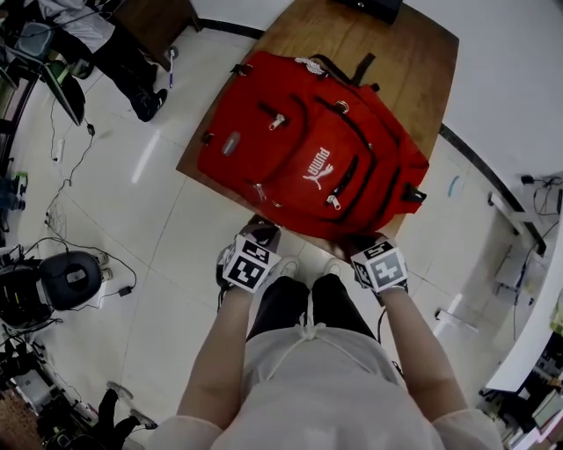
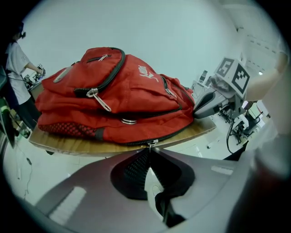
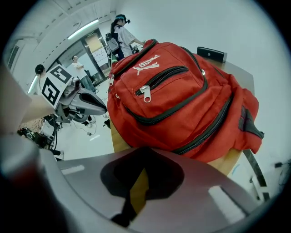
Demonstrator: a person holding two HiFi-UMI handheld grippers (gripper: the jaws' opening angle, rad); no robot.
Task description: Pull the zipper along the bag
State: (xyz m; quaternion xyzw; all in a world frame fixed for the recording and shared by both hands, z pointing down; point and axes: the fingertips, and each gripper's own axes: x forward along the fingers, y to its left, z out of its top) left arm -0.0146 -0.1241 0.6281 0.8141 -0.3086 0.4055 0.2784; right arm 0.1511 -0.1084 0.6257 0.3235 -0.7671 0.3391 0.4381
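A red backpack [image 1: 308, 149] lies flat on a wooden table [image 1: 413, 53], its near edge towards me. In the left gripper view the bag [image 2: 118, 100] fills the middle, and a black zipper runs along its lower edge. My left gripper [image 2: 148, 150] is shut on the small metal zipper pull [image 2: 153, 143] at that edge. In the head view this gripper [image 1: 264, 230] sits at the bag's near left corner. My right gripper [image 3: 142, 148] is shut, its tips against the bag's [image 3: 182, 91] lower edge, at the near right corner [image 1: 362, 244].
A black box [image 1: 369, 7] rests at the table's far end. A person [image 1: 132, 61] stands on the tiled floor at far left. Cables and black equipment [image 1: 62, 281] lie on the floor at left. A white desk [image 1: 528, 352] stands at right.
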